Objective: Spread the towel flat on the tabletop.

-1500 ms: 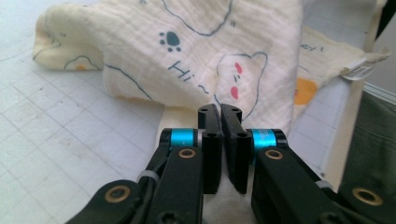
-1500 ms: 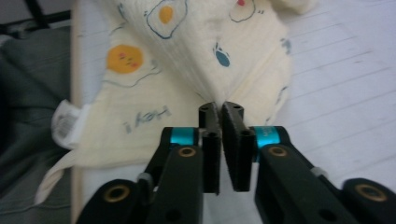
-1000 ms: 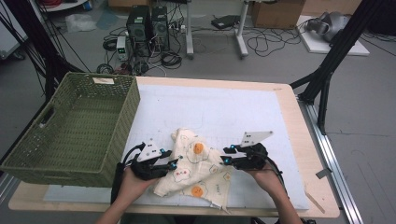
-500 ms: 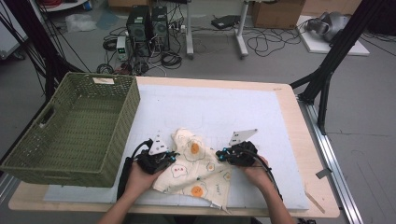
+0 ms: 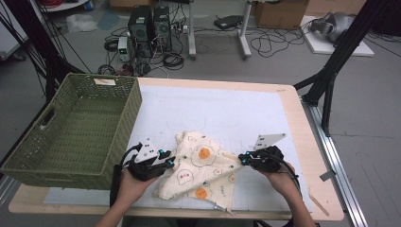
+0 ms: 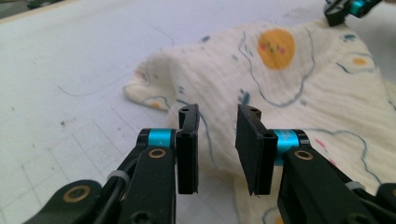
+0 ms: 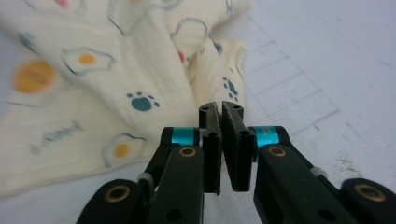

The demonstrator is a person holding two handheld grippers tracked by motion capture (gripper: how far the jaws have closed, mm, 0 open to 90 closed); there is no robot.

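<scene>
Cloth (image 5: 203, 170) is flanked on the counter (image 5: 293, 113) by the left gripper (image 5: 166, 163), reopened and empty, and the right gripper (image 5: 242, 160), nearly closed on nothing.

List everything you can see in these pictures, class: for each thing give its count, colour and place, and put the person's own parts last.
Cloth: one, cream with fried-egg and paw prints, rumpled on the mat near the table's front edge.
Basket: one, olive green woven, at the table's left side.
Mat: one, white with a faint grid, covering the tabletop.
Table: one, light wood.
Computer towers: two, black, on the floor beyond the table.
Cardboard box: one, brown, on the far floor.
Left gripper: one, black with blue bands, jaws apart at the cloth's left edge.
Right gripper: one, black, jaws nearly shut, at the cloth's right corner.
Hands: two, holding the grippers.
</scene>
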